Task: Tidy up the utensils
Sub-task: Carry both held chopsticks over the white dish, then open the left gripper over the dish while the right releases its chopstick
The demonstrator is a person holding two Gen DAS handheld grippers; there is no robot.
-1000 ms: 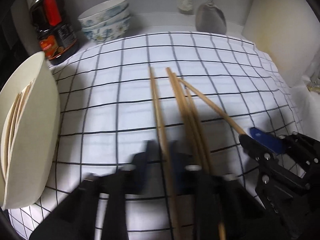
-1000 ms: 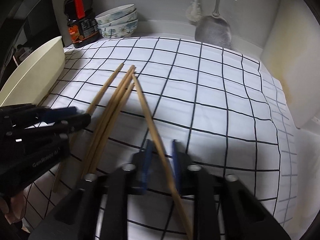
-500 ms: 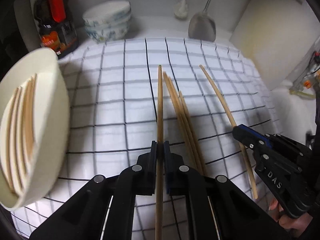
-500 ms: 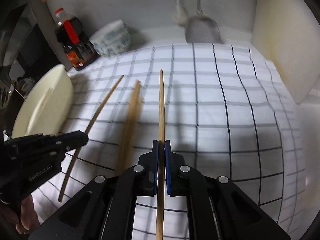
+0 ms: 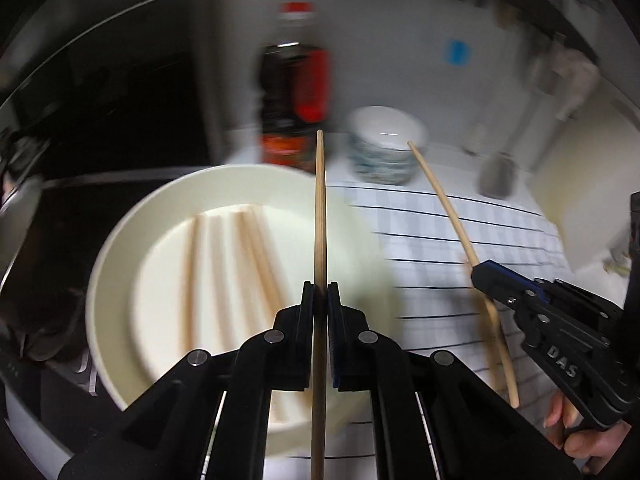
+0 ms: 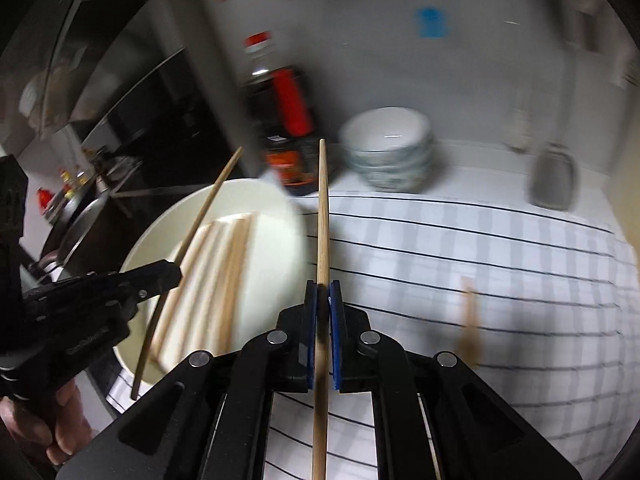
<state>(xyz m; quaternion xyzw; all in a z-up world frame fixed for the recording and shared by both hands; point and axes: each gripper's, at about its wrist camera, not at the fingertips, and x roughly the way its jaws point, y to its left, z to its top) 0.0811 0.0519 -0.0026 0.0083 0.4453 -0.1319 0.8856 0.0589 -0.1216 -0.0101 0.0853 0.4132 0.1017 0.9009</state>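
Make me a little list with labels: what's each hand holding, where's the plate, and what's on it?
left tool: shut on one wooden chopstick
right tool: shut on another wooden chopstick
round cream plate: left of the white checked cloth
on plate: several wooden chopsticks lying side by side
behind: dark sauce bottle, stacked patterned bowls

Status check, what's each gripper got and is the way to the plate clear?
Left gripper shut on one chopstick, over the plate. Right gripper shut on another chopstick, beside plate. Nothing in the way.
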